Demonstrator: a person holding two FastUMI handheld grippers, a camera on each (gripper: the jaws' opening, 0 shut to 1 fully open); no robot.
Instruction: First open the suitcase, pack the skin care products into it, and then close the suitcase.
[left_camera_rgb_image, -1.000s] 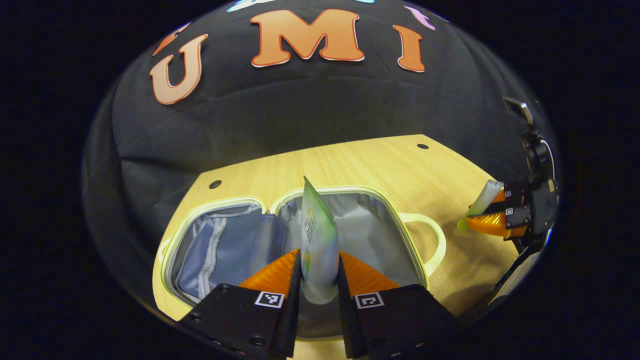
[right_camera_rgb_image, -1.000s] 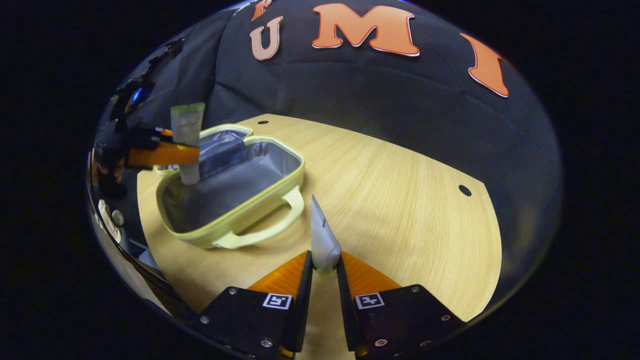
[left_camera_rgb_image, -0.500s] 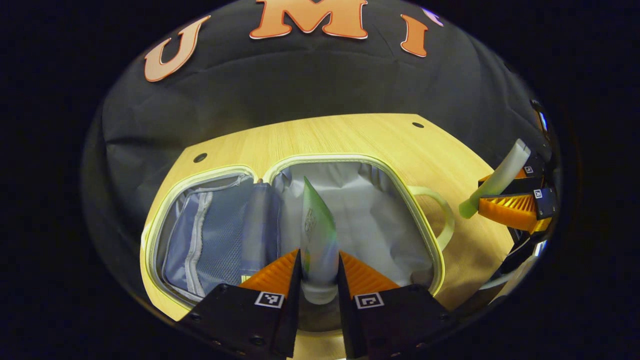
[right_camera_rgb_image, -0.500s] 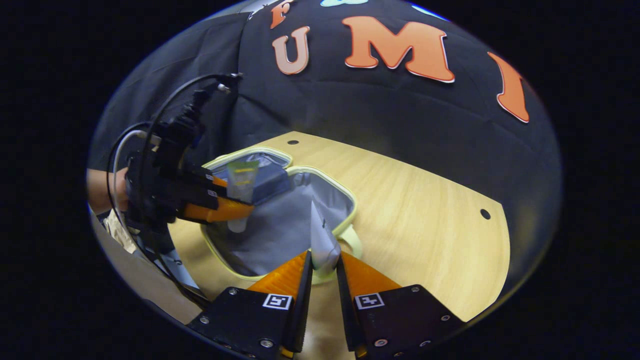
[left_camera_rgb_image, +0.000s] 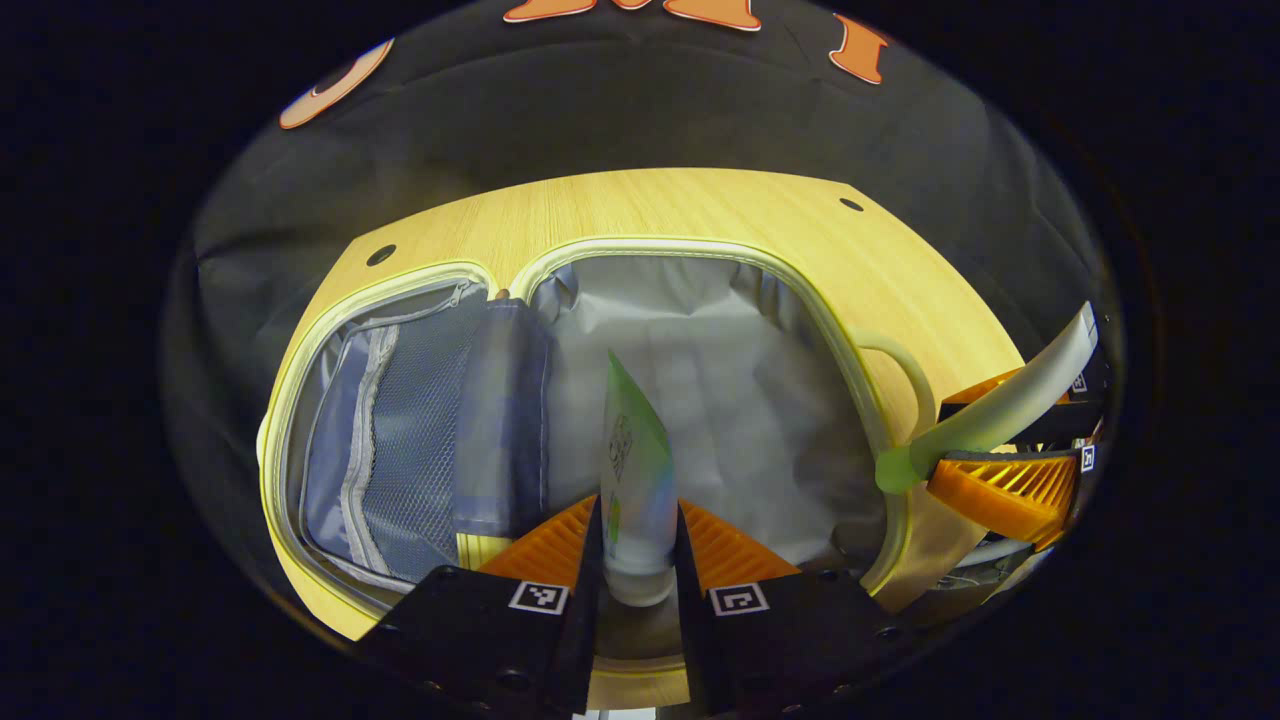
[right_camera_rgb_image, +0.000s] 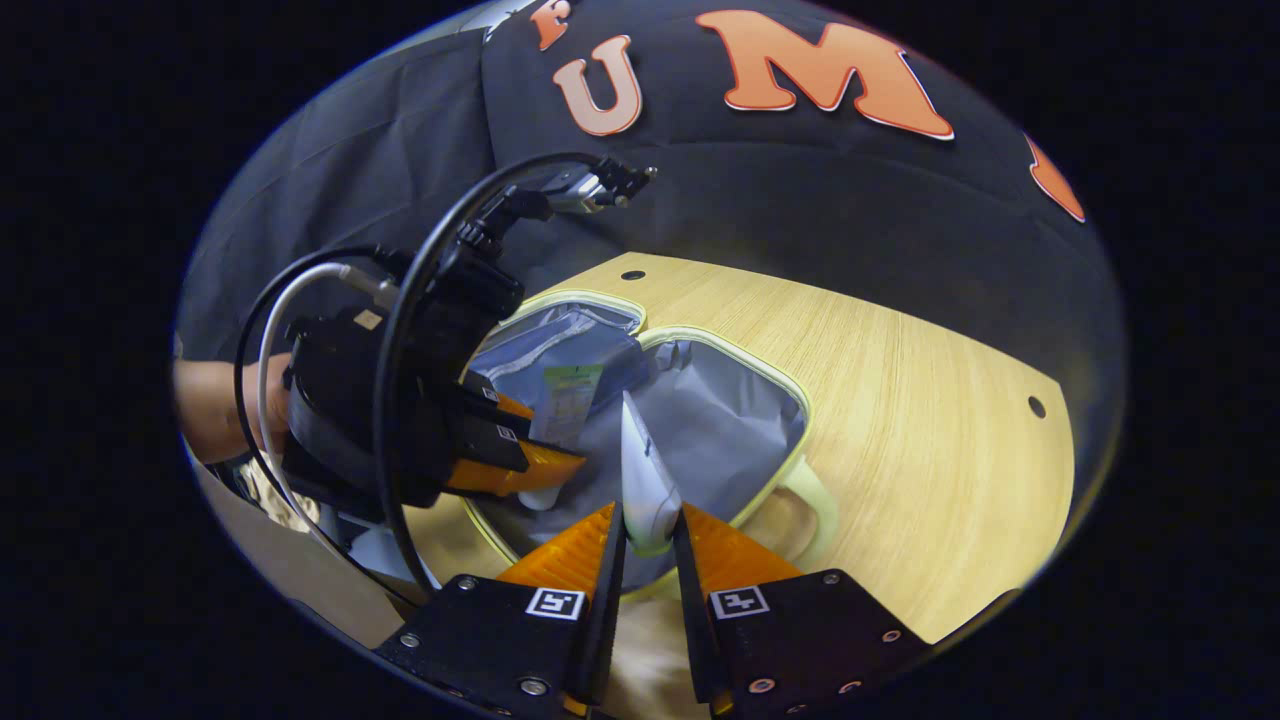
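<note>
We see a pale yellow suitcase (left_camera_rgb_image: 300, 400) with grey lining and a blue-grey mesh pocket (left_camera_rgb_image: 400, 440) on a light wood-grain table (left_camera_rgb_image: 650, 205). Between our left gripper's (left_camera_rgb_image: 640, 540) fingers sits a green-and-white tube (left_camera_rgb_image: 632, 470); between our right gripper's (right_camera_rgb_image: 648, 545), a white tube (right_camera_rgb_image: 642, 480) with a pale green cap.

1. I can read no word or number on anything I am handling.
2. The green-and-white tube (left_camera_rgb_image: 632, 470) clamped in my left gripper (left_camera_rgb_image: 640, 560) carries a small dark print, too blurred to read.
3. Square black-and-white code tags (left_camera_rgb_image: 540, 597) sit at 6 o'clock in the left gripper view; they are patterns, not letters.
4. My right gripper (right_camera_rgb_image: 648, 545) bears like tags (right_camera_rgb_image: 556, 602) at 6 o'clock, and the pale tube (right_camera_rgb_image: 645, 480) it grips shows nothing legible.
</note>
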